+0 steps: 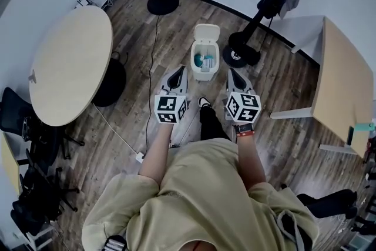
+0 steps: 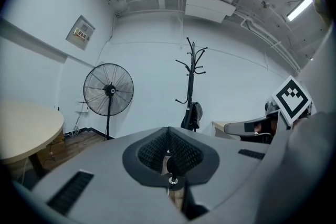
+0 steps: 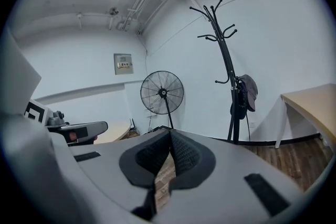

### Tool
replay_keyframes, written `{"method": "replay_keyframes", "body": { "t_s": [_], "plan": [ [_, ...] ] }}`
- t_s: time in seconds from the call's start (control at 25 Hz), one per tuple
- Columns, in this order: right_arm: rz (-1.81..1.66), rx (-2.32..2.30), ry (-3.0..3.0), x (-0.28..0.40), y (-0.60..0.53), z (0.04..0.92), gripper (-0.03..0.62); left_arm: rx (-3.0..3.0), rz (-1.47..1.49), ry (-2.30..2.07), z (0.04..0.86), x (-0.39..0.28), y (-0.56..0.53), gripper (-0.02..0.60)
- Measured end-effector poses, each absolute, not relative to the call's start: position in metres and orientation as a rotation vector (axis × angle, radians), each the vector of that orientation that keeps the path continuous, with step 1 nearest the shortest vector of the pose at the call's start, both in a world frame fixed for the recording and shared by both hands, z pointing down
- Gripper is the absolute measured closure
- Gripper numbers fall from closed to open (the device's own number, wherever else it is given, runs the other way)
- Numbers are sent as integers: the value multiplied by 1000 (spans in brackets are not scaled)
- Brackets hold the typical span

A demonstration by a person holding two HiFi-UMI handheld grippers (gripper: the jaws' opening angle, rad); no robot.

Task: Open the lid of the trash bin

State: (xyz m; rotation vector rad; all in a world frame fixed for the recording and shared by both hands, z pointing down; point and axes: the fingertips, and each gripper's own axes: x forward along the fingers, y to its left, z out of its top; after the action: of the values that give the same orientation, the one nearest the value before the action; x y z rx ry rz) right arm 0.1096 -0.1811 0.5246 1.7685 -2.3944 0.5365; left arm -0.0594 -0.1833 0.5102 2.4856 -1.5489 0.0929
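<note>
The left gripper [image 1: 178, 73] has its two jaws pressed together at the tips, with nothing between them. The right gripper [image 1: 234, 74] is the same, closed and holding nothing. Both are held out side by side above the floor [image 1: 282, 103], a little apart.

The trash bin [image 1: 204, 72] stands on the floor just past the two grippers, in line with the gap between them. Neither gripper touches it. Its lid [image 1: 207, 33] is already up, leaning back at the far edge, and something blue-green lies inside.

There is bare floor on both sides of the bin. The coat rack [image 1: 267, 6] has its round foot close to the bin's right side. The fan [image 1: 163, 3] stands farther back on the left, and a black cord [image 1: 152, 62] runs along the floor left of the bin. The round table [image 1: 70, 62] is well off to the left and the desk [image 1: 341, 79] well off to the right.
</note>
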Motion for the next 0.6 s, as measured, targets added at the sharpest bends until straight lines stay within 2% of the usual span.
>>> {"method": "replay_keyframes", "body": {
  "t_s": [0.6],
  "plan": [
    [491,1782,-2395,99,-178,516,580,2501,93,-1531,504,-59,-177,560]
  ]
}}
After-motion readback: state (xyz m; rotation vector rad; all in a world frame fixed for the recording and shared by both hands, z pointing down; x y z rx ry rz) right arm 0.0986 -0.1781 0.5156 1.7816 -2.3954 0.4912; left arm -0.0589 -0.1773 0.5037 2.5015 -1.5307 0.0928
